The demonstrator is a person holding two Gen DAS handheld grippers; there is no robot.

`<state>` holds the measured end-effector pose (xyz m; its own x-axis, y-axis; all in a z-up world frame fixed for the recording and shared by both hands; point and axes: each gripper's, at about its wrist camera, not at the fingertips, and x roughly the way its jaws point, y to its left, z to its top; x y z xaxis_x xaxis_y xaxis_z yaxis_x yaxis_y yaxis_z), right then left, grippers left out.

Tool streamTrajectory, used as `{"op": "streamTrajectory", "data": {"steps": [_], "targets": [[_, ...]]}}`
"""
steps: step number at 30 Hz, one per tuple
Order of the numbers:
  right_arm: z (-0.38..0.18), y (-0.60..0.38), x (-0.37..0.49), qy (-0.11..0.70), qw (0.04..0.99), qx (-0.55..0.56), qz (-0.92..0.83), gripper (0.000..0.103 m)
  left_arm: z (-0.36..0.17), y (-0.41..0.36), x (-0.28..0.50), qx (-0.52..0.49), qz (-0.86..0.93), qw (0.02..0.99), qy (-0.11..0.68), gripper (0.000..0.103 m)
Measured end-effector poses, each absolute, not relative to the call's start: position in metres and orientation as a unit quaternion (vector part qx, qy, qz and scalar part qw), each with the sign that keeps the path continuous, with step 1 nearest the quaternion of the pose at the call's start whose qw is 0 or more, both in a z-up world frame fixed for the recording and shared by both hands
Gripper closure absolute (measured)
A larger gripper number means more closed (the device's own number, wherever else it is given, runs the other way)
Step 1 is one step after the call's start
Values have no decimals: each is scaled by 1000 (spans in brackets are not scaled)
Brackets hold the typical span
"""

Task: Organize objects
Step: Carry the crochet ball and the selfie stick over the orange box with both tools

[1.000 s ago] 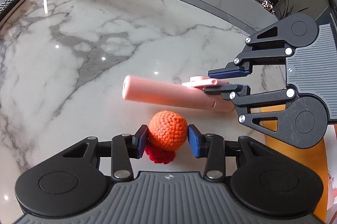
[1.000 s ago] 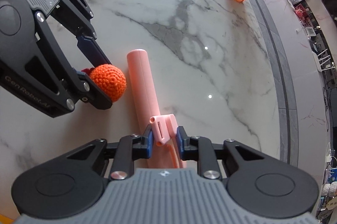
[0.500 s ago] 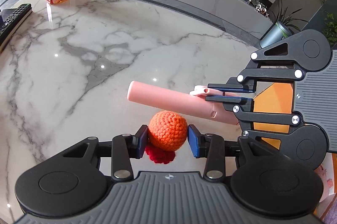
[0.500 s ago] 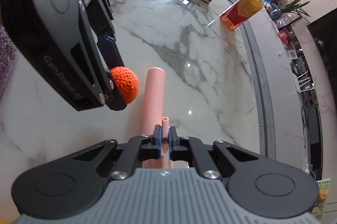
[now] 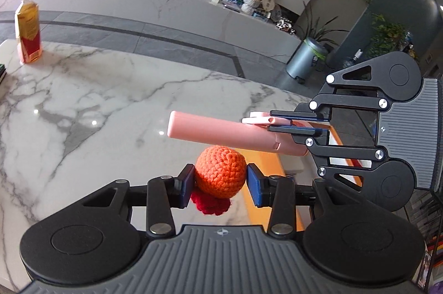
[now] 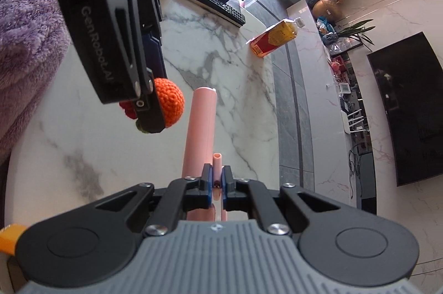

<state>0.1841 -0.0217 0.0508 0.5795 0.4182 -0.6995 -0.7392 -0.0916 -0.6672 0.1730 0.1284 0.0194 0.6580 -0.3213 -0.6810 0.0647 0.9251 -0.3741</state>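
Left tongs (image 5: 220,180) clamped on orange crochet ball (image 5: 221,171) (red crochet bit underneath). Right tongs (image 6: 217,179) pinched shut on pink tube's clip (image 6: 217,165); both held above marble worktop (image 5: 83,106).

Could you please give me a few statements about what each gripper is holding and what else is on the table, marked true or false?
1. The left gripper holds an orange crochet ball. True.
2. The right gripper is open, holding nothing. False: it is shut on the pink tube's clip.
3. The pink tube lies flat on the marble table. False: it is lifted.
4. A drink bottle stands at the table's far edge. True.
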Motion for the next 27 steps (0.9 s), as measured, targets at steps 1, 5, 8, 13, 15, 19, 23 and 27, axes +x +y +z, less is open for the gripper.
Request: {"op": "streamTrajectory", "data": {"steps": [1,5,8,13,15,19,23,27], "targets": [[54,-33,182,133,662,-600,429,97,24,118,173,-156,-117,897,397,56],[60,-86,176,149,670,-612,394,97,31,78,177,-130,-156,896,395,56],[53,-121,174,153,669,-626,371,97,30,52,184,-114,-175,893,399,56],[24,-156,182,159,658,-645,354,97,24,24,196,-92,-195,886,410,56],[9,-163,186,154,653,-651,355,97,22,14,200,-84,-200,884,415,56],[-18,-168,200,140,641,-664,359,97,12,-1,213,-79,-207,876,429,56],[-37,-170,219,139,645,-655,368,97,-2,-15,228,-71,-213,868,443,56],[-60,-173,231,117,630,-671,374,97,-12,-21,240,-64,-210,864,454,56]]}}
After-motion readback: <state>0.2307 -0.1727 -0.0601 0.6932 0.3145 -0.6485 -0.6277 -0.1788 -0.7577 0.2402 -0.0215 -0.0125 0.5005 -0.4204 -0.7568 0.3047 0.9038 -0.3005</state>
